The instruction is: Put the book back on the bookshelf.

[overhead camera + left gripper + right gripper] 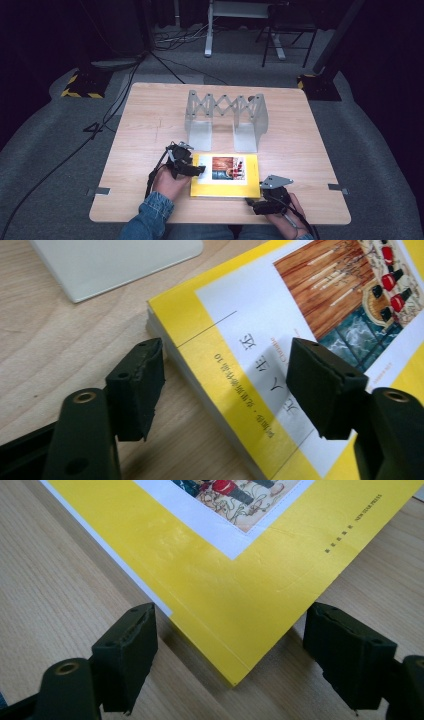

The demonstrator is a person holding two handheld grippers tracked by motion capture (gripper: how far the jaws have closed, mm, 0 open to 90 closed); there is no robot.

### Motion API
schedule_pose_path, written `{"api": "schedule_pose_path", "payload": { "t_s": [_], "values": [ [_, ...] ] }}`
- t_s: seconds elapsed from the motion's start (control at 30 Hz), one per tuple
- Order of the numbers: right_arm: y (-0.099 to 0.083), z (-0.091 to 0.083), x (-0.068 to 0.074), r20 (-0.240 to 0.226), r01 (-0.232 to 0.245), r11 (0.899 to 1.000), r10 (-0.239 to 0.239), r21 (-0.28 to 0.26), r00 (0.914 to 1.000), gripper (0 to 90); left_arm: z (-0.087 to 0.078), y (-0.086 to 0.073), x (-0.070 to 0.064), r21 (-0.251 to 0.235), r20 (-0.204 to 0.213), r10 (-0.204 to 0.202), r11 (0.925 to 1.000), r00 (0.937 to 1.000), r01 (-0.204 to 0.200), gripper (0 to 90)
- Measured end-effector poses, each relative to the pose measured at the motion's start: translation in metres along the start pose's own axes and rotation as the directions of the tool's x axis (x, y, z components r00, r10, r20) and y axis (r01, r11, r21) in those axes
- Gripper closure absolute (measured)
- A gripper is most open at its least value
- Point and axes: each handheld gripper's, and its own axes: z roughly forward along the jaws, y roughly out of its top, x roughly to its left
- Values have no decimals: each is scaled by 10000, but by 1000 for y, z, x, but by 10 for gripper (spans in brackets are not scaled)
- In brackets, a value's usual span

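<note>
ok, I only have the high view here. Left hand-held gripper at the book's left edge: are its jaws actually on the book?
Observer: Not yet. In the left gripper view the left hand-held gripper is open, one jaw over the cover of the yellow book, the other over the table beside the edge.
Operator: And the right one?
Observer: The right hand-held gripper is open too, straddling the book's near corner, with neither jaw touching it.
Operator: Is the book flat?
Observer: Yes, it looks flat on the wood. The metal bookend rack stands behind it.
</note>
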Motion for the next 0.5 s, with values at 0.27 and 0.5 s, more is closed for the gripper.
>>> {"api": "schedule_pose_path", "payload": {
  "t_s": [0.27,0.5],
  "values": [
    [0,1,1,43,-31,9999,32,-98,10000,210,0,1,1,7,171,-80,10000,9998,80,357],
    [-1,1,1,24,-43,9999,43,-148,10000,209,-6,-1,-1,-316,93,149,9994,9998,-146,425]
  ]
}}
